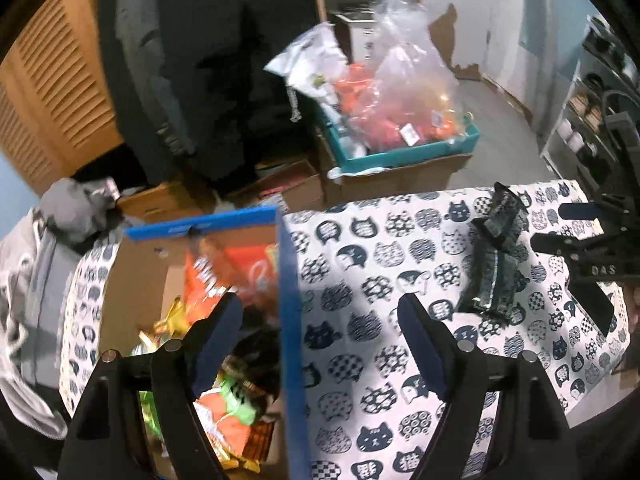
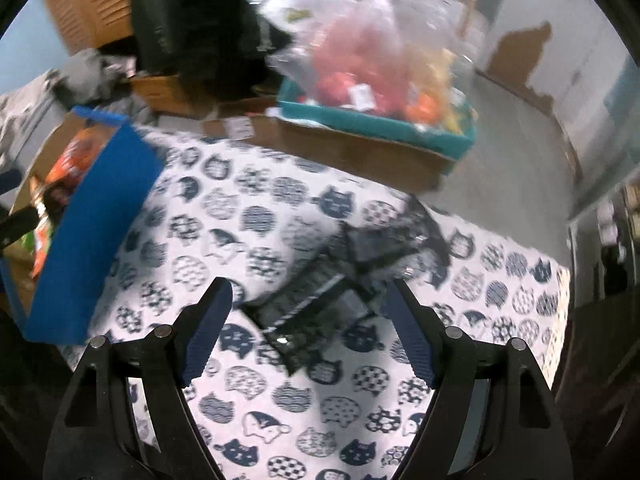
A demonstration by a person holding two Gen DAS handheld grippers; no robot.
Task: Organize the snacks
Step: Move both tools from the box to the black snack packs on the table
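A dark green snack packet (image 1: 494,258) lies on the cat-print tablecloth (image 1: 372,280). In the right wrist view it (image 2: 344,280) sits just ahead of my open, empty right gripper (image 2: 310,294), between the lines of the two fingers. A blue-walled cardboard box (image 1: 289,280) at the left holds orange, green and yellow snack packs (image 1: 224,280). My left gripper (image 1: 320,312) is open and empty, straddling the box's right wall. The right gripper also shows at the right edge of the left wrist view (image 1: 580,240). The box shows at the left of the right wrist view (image 2: 96,232).
Beyond the table a teal tray (image 1: 400,152) on cardboard boxes holds a clear plastic bag (image 1: 404,92) of orange and red items. A dark jacket (image 1: 208,60) hangs behind. Grey cloth (image 1: 76,208) lies at the left. Shelves (image 1: 592,112) stand at the right.
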